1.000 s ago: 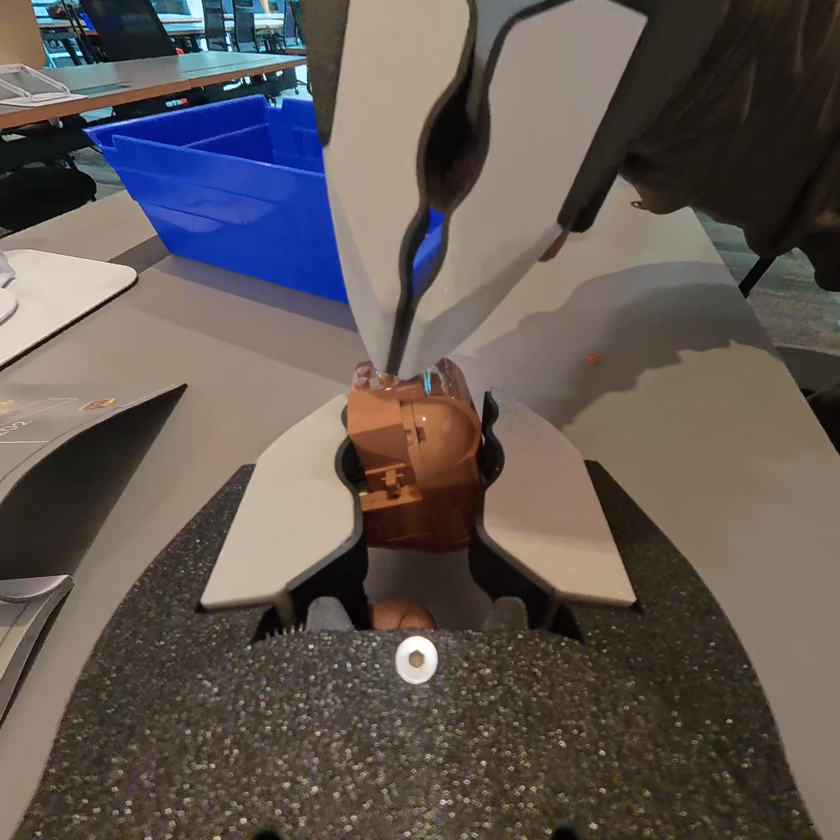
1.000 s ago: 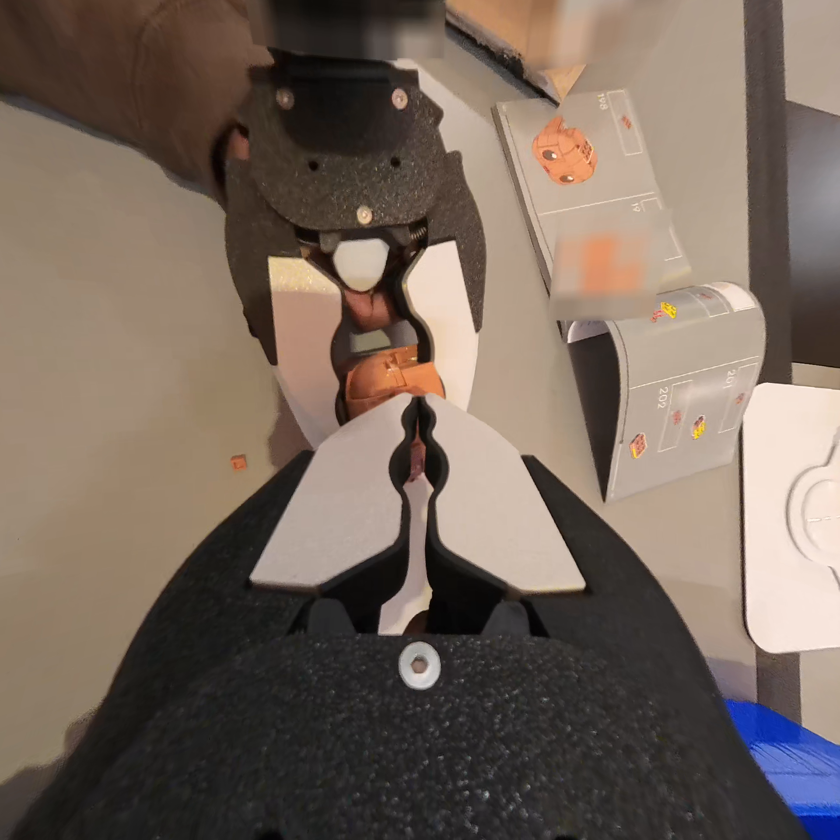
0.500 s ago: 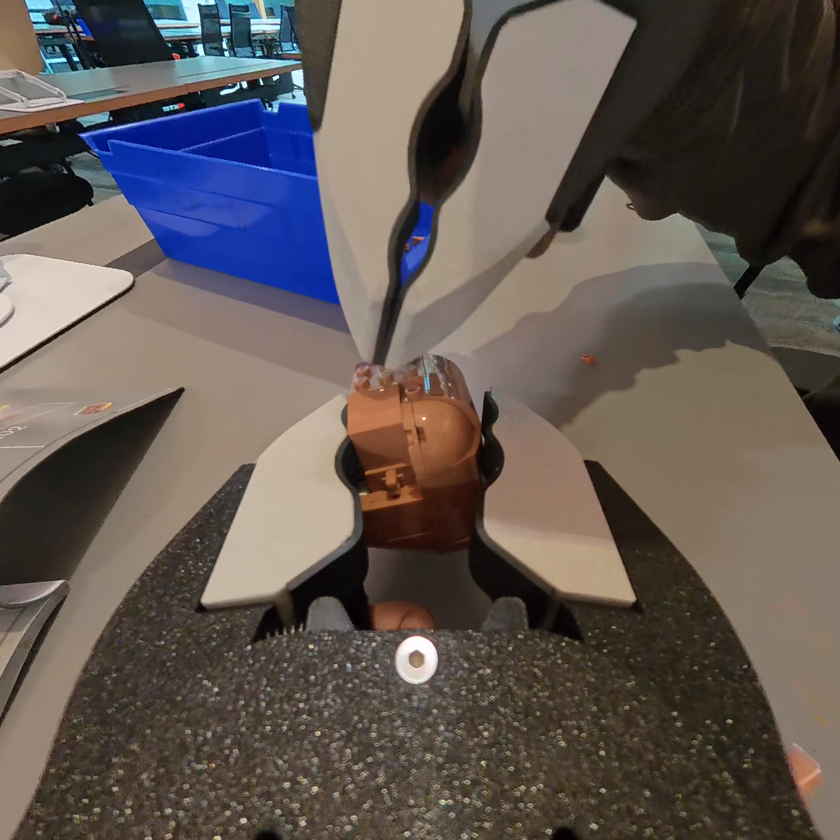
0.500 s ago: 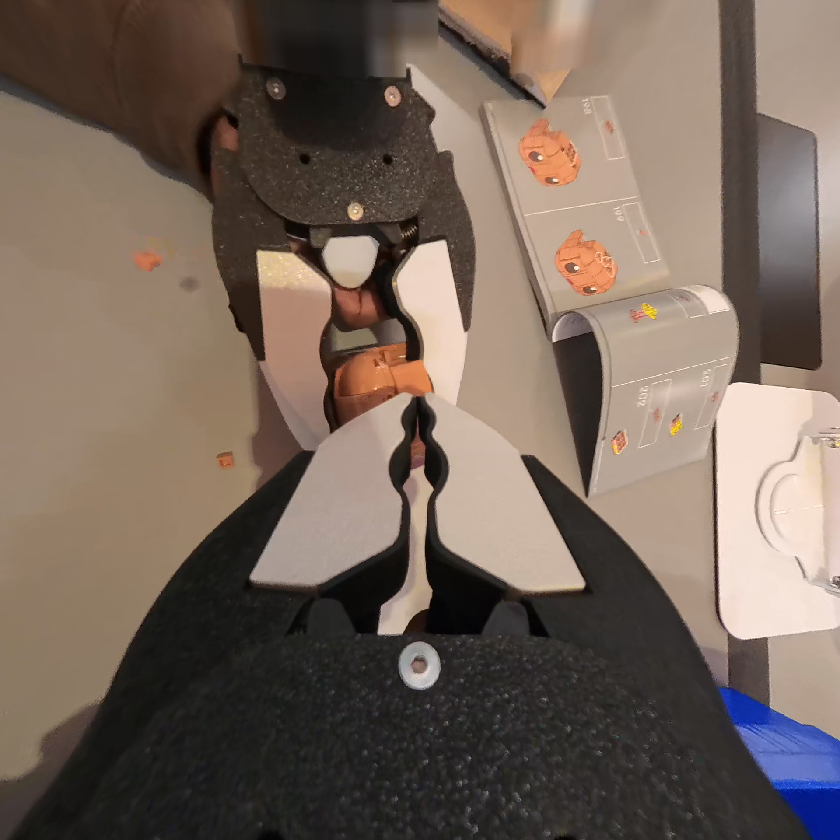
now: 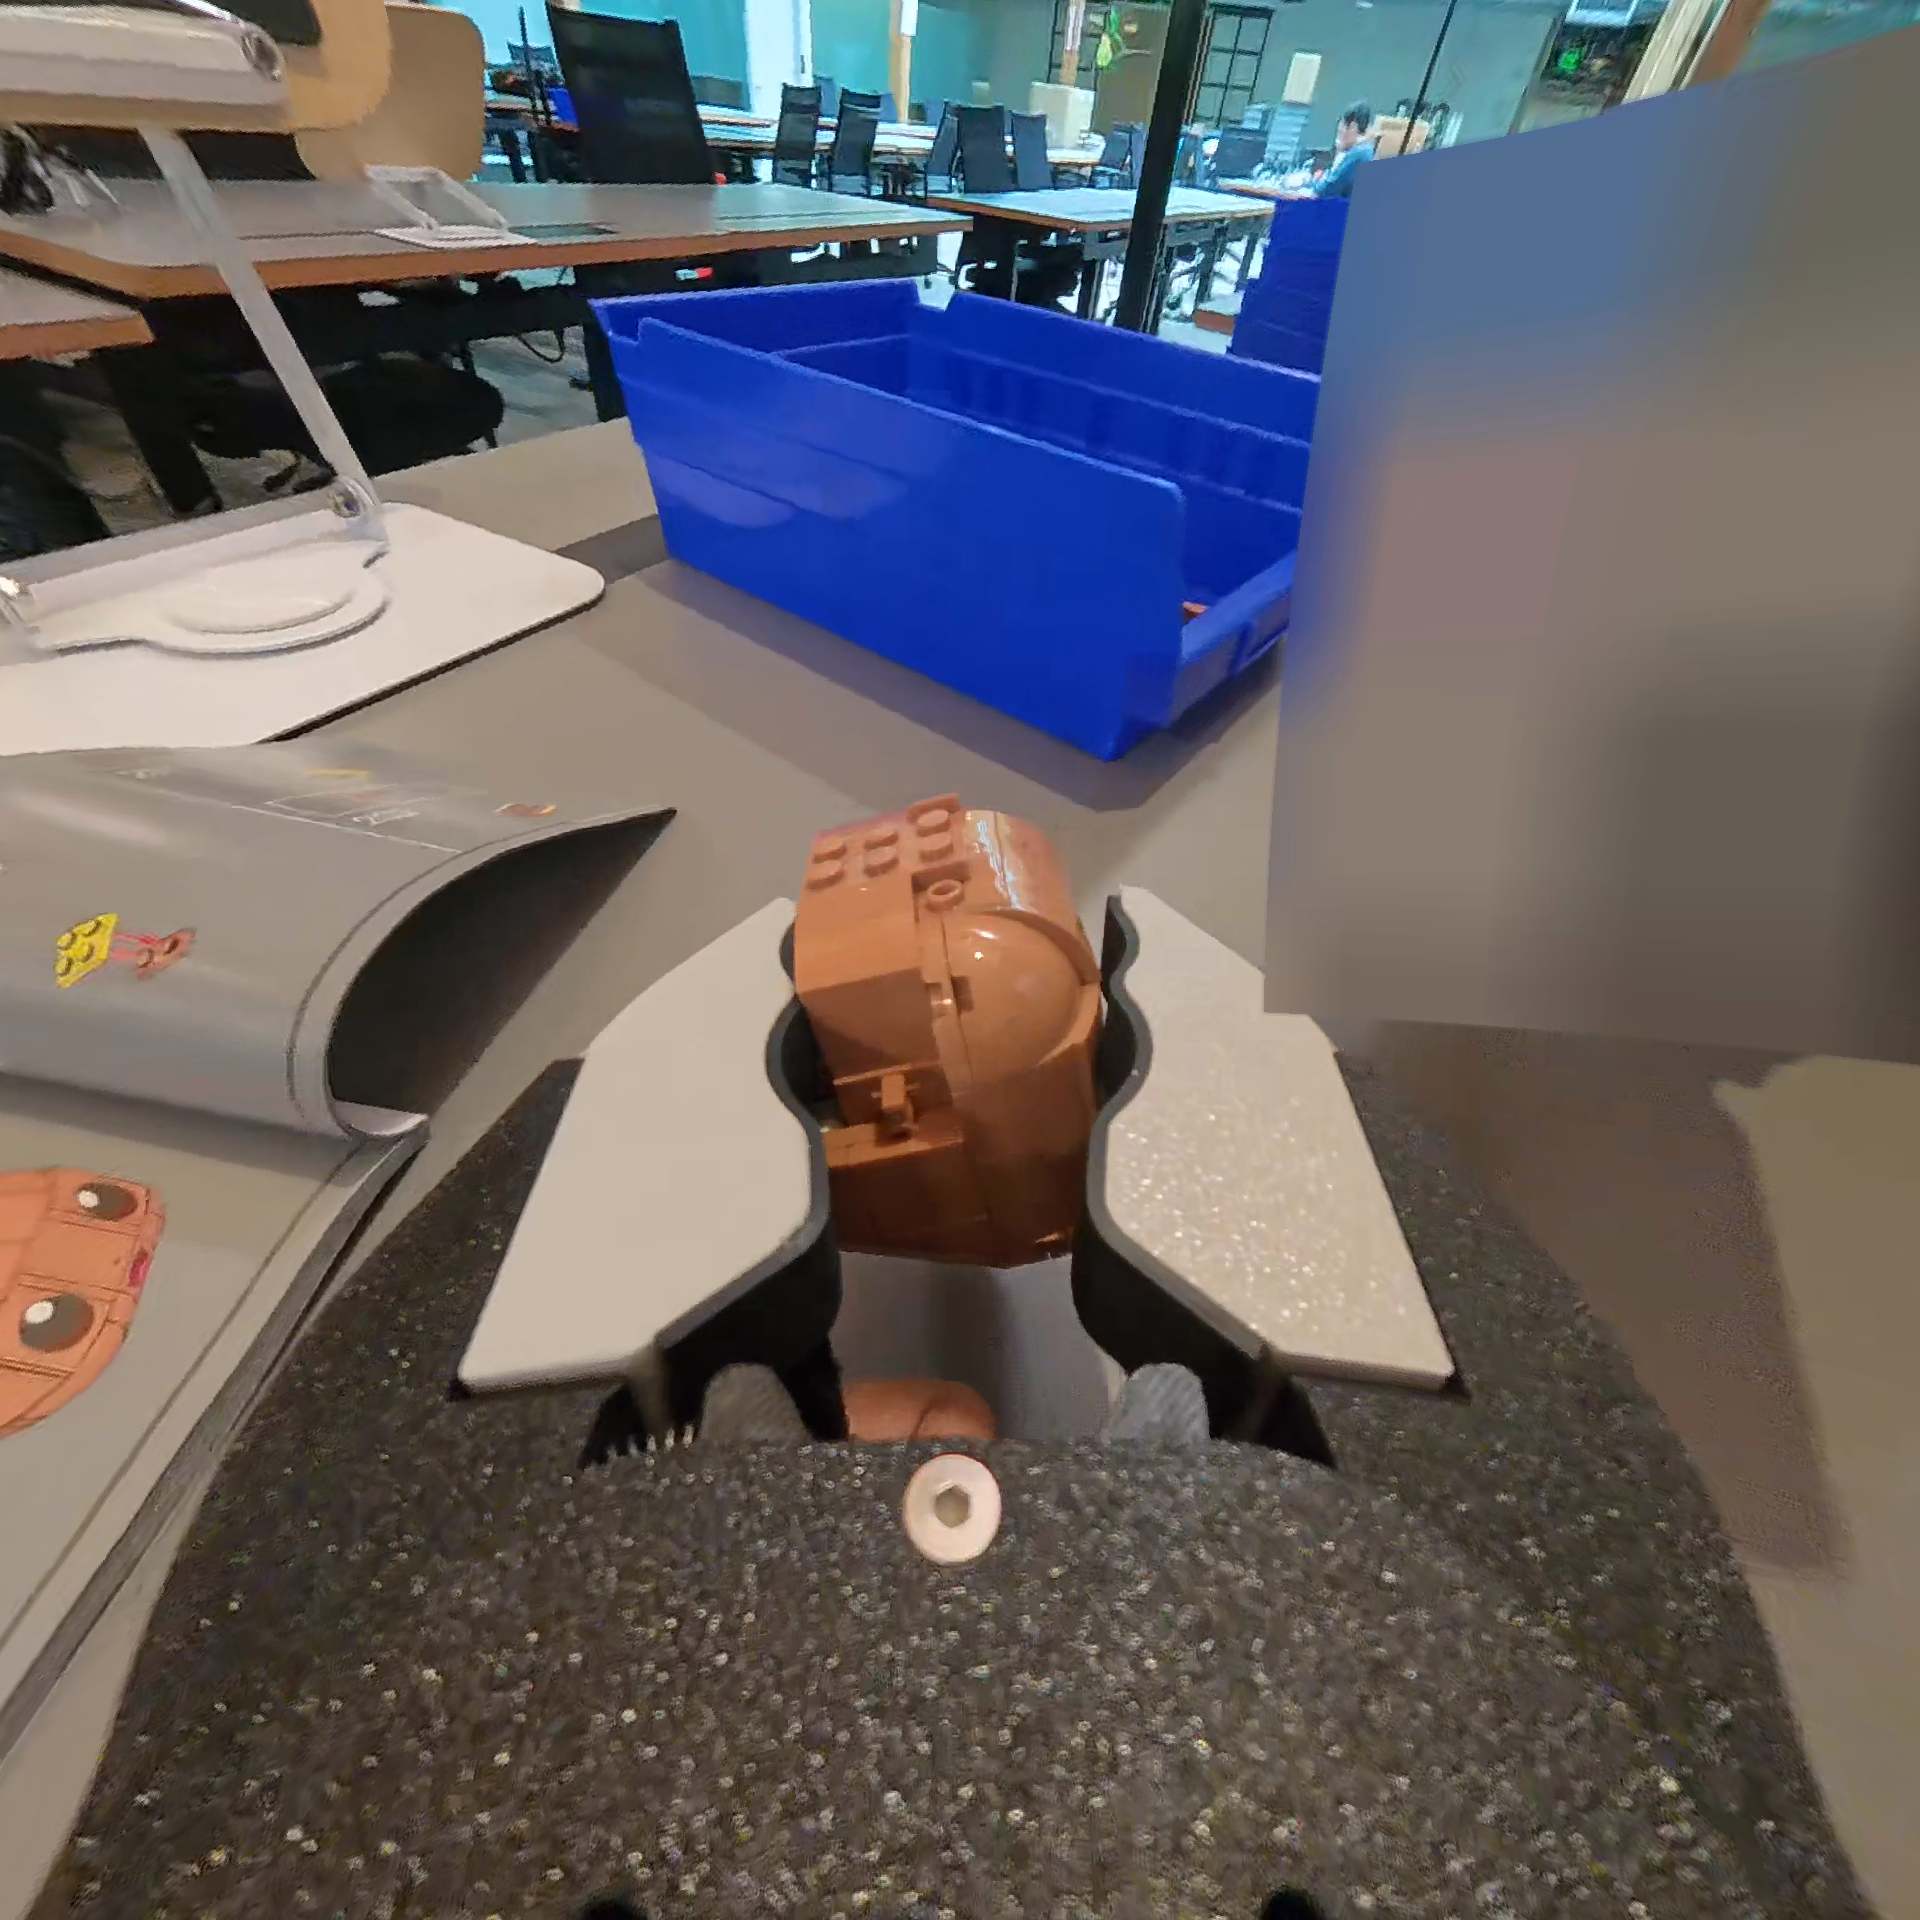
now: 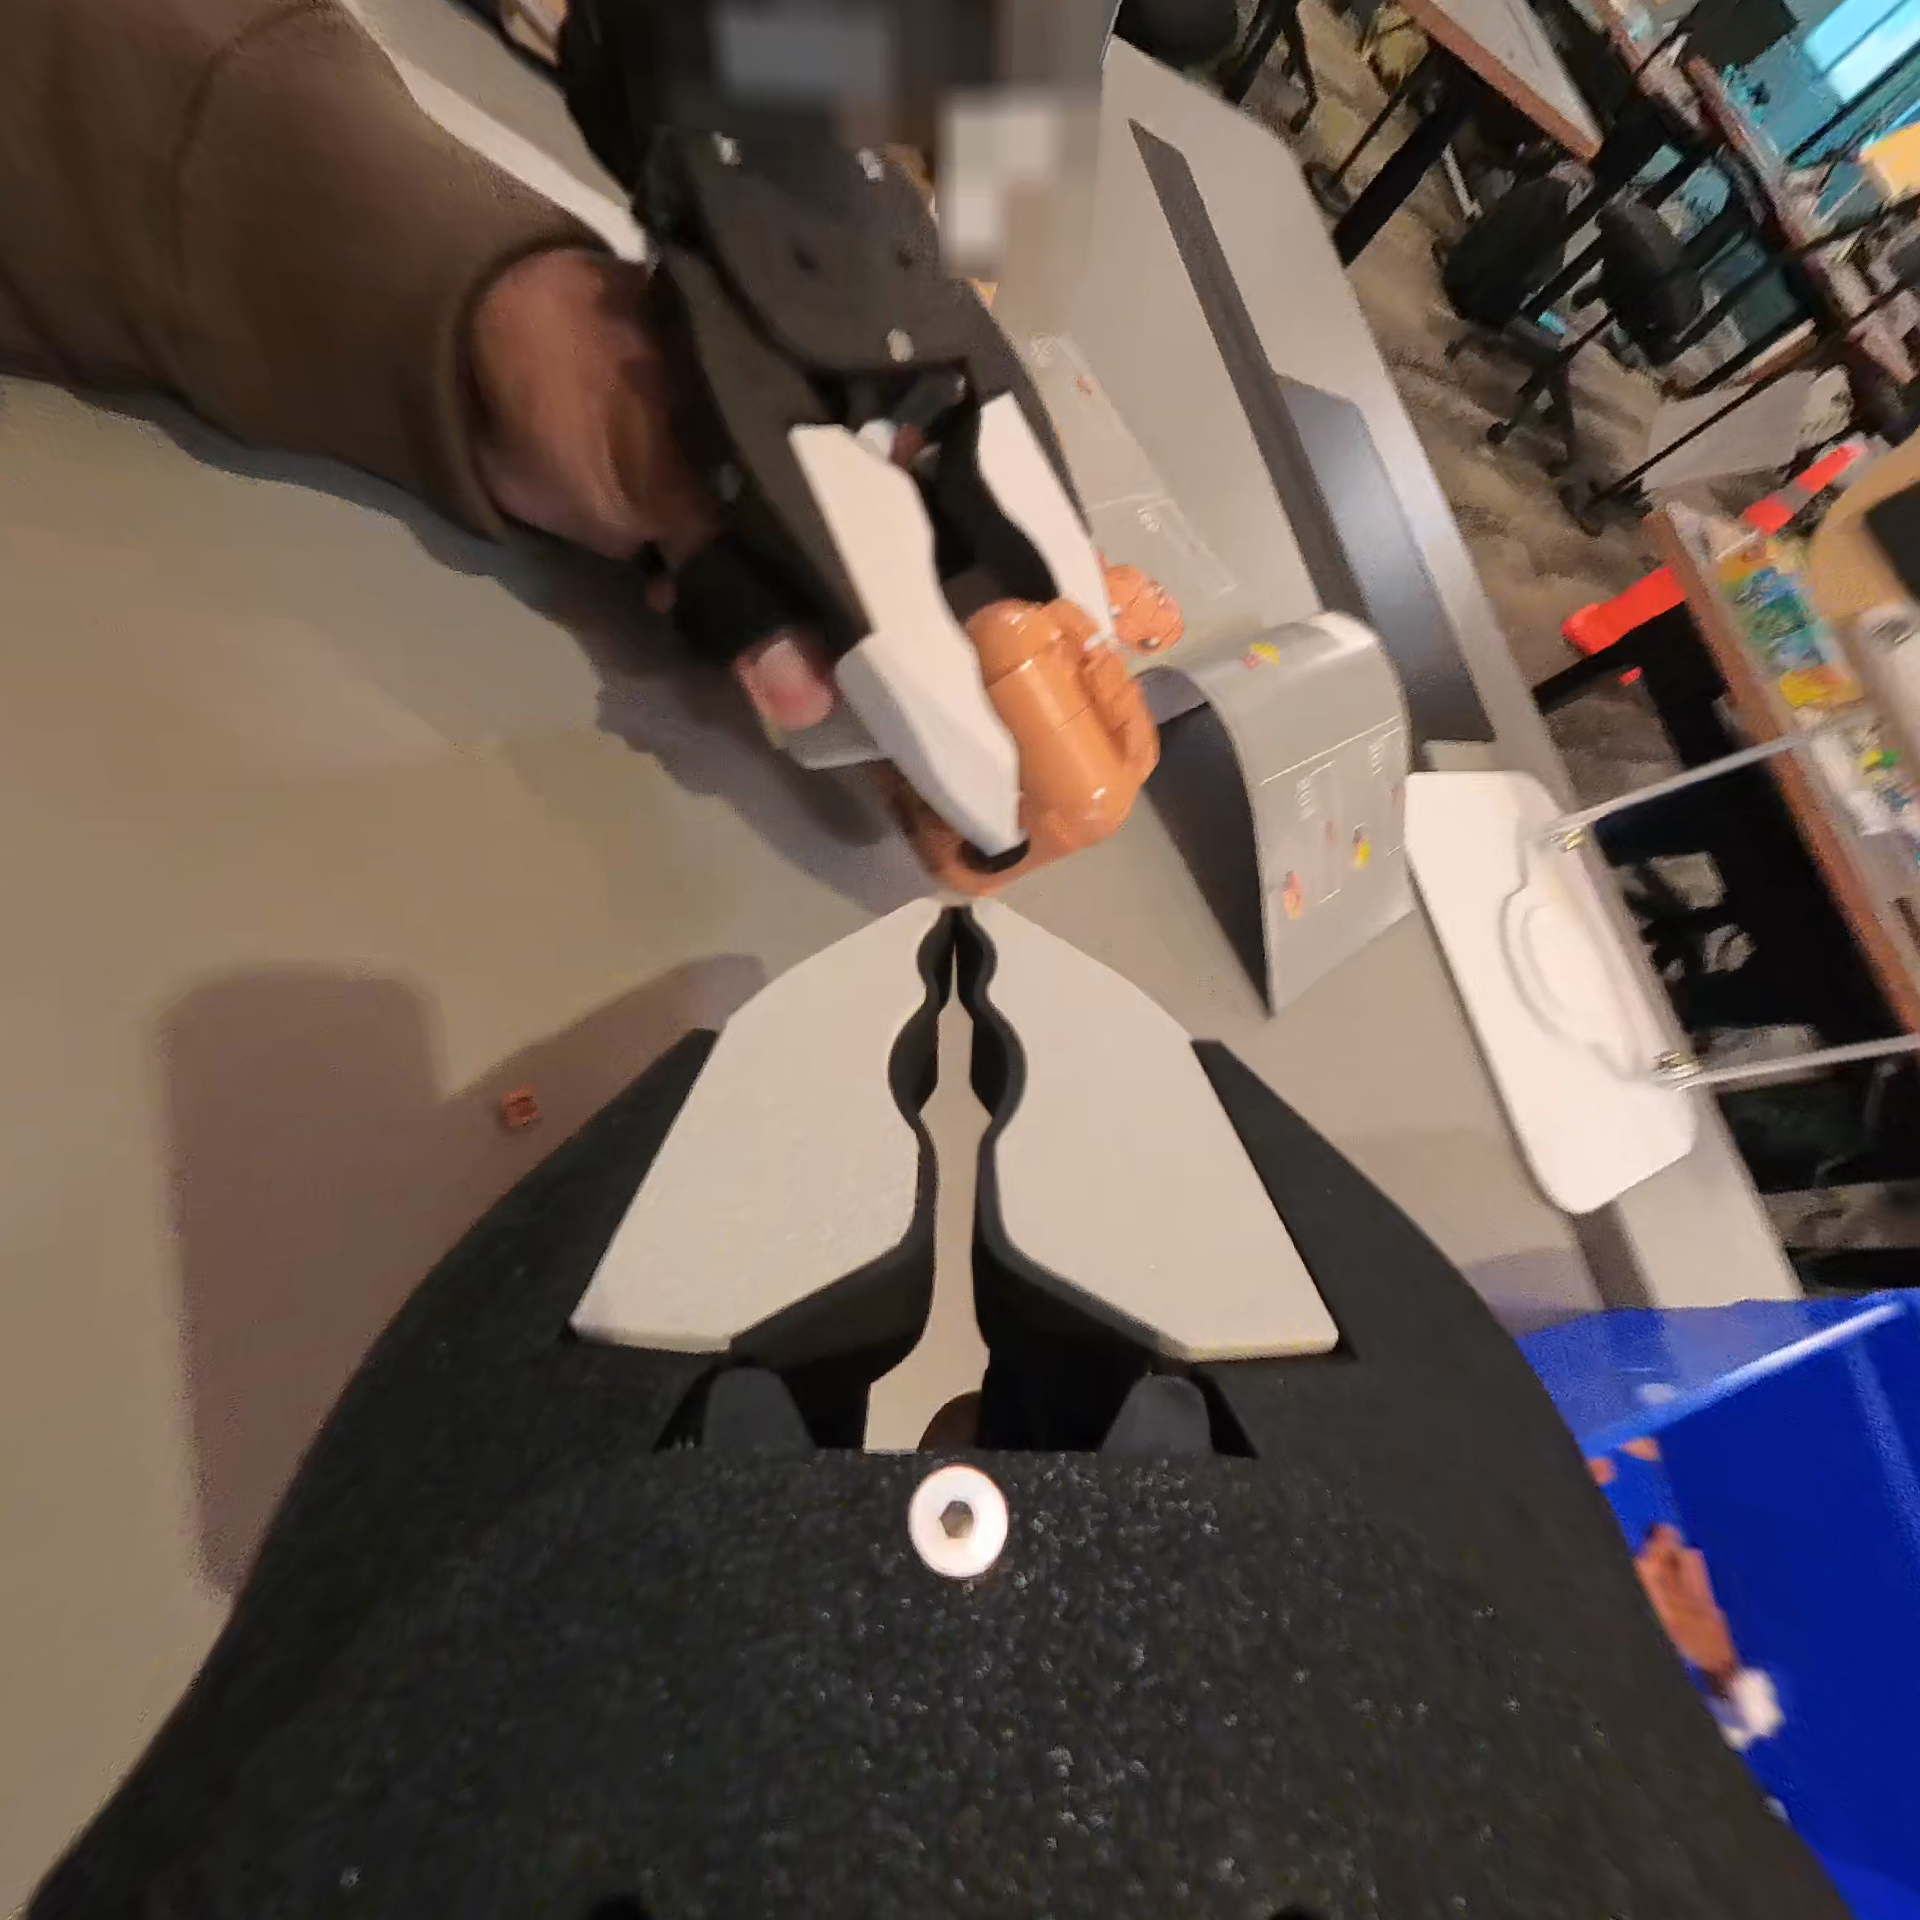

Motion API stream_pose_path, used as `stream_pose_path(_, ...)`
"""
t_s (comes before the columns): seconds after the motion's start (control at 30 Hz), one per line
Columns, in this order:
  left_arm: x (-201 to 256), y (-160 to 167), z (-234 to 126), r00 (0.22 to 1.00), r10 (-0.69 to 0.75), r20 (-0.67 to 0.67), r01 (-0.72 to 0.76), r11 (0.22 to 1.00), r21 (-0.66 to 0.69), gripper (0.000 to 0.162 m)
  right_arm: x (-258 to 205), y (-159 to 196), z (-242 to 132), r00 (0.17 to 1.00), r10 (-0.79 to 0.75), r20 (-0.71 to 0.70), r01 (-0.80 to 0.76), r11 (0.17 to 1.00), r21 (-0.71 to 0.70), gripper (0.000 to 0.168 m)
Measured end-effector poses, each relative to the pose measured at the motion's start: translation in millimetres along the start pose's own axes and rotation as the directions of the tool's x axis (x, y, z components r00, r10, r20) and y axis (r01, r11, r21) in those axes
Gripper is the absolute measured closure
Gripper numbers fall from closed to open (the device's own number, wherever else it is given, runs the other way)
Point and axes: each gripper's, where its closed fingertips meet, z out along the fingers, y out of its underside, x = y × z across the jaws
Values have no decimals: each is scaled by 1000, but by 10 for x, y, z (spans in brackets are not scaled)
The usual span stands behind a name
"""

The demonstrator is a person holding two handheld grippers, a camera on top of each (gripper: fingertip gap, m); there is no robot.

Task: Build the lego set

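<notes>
My left gripper [image 5: 951, 914] is shut on the brown lego model [image 5: 945, 1049], a rounded block with studs on top, and holds it above the grey table [image 5: 727, 707]. In the right wrist view the model [image 6: 1065, 748] shows orange-brown between the left gripper's white fingers [image 6: 914, 675], with a person's hand and brown sleeve behind it. My right gripper [image 6: 954, 920] is shut, just below and apart from the model. I see nothing between its fingertips.
An open instruction booklet [image 5: 260, 935] lies left of the model and also shows in the right wrist view [image 6: 1309, 790]. A blue bin [image 5: 935, 499] stands behind it. A white stand base [image 5: 270, 623] is at far left. A small loose brown piece [image 6: 517, 1107] lies on the table.
My right gripper has pulled back from the top of the model and left the left wrist view. The left gripper has swung toward the booklet with the model still held.
</notes>
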Motion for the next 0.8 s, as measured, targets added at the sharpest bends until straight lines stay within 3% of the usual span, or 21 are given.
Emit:
stream_pose_path(0.1,-37,-28,-22,999,-42,-4,42,999,24,110,-184,110,19,998,41,52,-40,999,-10,168)
stream_pose_path(0.2,35,-9,-23,999,-27,-40,28,1000,10,110,-517,80,-27,979,7,206,-12,1000,22,168)
stream_pose_path(0.33,125,33,5,998,39,-58,-40,999,-19,110,-1099,-38,-123,891,-25,454,-6,998,66,168)
stream_pose_path(0.5,121,35,7,998,40,-53,-41,999,-20,110,-1678,-147,-158,810,29,586,-52,998,23,168)
stream_pose_path(0.6,138,38,4,997,45,-63,-47,999,-21,110,-1722,-48,-97,856,105,506,-93,995,-48,165)
stream_pose_path(0.7,182,65,11,995,61,-79,-65,997,-38,110,-1391,244,-45,938,186,294,-150,978,-142,162)
stream_pose_path(0.8,225,91,28,993,74,-94,-79,995,-55,110,-1106,490,-15,961,220,166,-182,958,-221,158)
